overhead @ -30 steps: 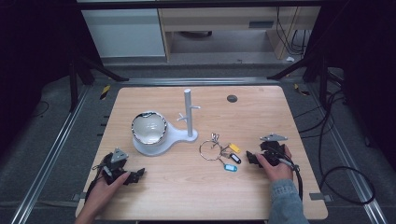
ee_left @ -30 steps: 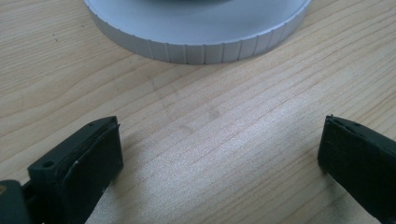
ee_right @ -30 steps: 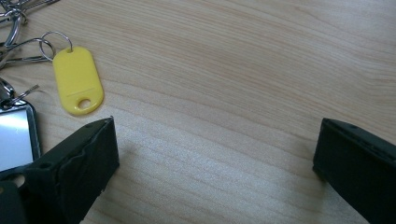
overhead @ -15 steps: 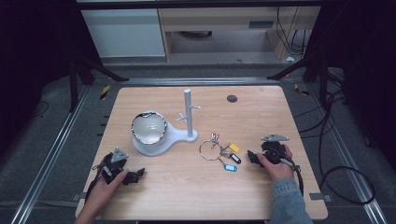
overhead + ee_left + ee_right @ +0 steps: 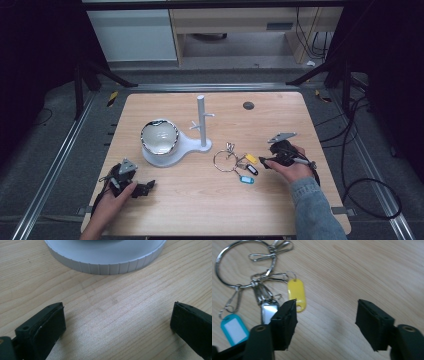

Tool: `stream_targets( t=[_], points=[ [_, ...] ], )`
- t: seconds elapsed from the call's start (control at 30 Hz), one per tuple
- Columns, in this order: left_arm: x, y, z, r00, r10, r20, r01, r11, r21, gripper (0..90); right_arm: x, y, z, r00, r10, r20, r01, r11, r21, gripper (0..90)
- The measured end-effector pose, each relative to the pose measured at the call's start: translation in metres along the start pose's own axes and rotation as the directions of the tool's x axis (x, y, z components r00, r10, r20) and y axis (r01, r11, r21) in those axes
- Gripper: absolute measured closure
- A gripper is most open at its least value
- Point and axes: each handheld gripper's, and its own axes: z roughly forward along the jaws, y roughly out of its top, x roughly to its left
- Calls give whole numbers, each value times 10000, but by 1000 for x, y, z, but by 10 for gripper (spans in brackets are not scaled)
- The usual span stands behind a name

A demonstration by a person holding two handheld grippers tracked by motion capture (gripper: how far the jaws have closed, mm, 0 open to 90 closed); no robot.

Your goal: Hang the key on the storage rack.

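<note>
My right gripper (image 5: 325,322), jaws apart, sits just right of the keys (image 5: 262,287); my left gripper (image 5: 117,327), jaws apart too, lies well off.

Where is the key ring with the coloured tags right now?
In the high view the key ring lies flat on the table, right of centre, between the white stand and the open right gripper, whose jaws point at its tags.

A white stand (image 5: 176,148) with an upright post (image 5: 201,120) sits left of centre on the wooden table (image 5: 280,200). A shiny bowl (image 5: 159,136) rests on its round base. A small dark disc (image 5: 248,105) lies near the far edge, well apart from the stand.
</note>
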Motion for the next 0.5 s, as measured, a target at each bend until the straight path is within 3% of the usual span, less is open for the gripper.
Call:
stream_targets(
  t=[0.03, 0.13, 0.17, 0.27, 0.4, 0.5],
  points=[
    [0, 0, 0, 10000, -1, 0, 1, 10000, 1, 0, 5, 8, 0, 9991, -362, -224, 366, 9992, 139, 467],
    [0, 0, 0, 10000, -2, 0, 2, 10000, -1, 0, 9, 15, 1, 9961, -687, -552, 703, 9972, 273, 534],
    [0, 0, 0, 10000, -1, 1, 1, 10000, 1, 0, 15, 20, 2, 9919, -960, -836, 999, 9940, 449, 593],
    [0, 0, 0, 10000, 1, -1, -1, 10000, 3, 0, 24, 28, 6, 9850, -1318, -1117, 1395, 9882, 635, 663],
    [0, 0, 0, 10000, -1, 0, 1, 10000, 1, 0, 36, 39, 10, 9770, -1656, -1343, 1782, 9800, 882, 716],
    [0, 0, 0, 10000, -1, 1, 1, 10000, 2, 0, 47, 48, 15, 9721, -1862, -1428, 2017, 9739, 1036, 686]
  ],
)
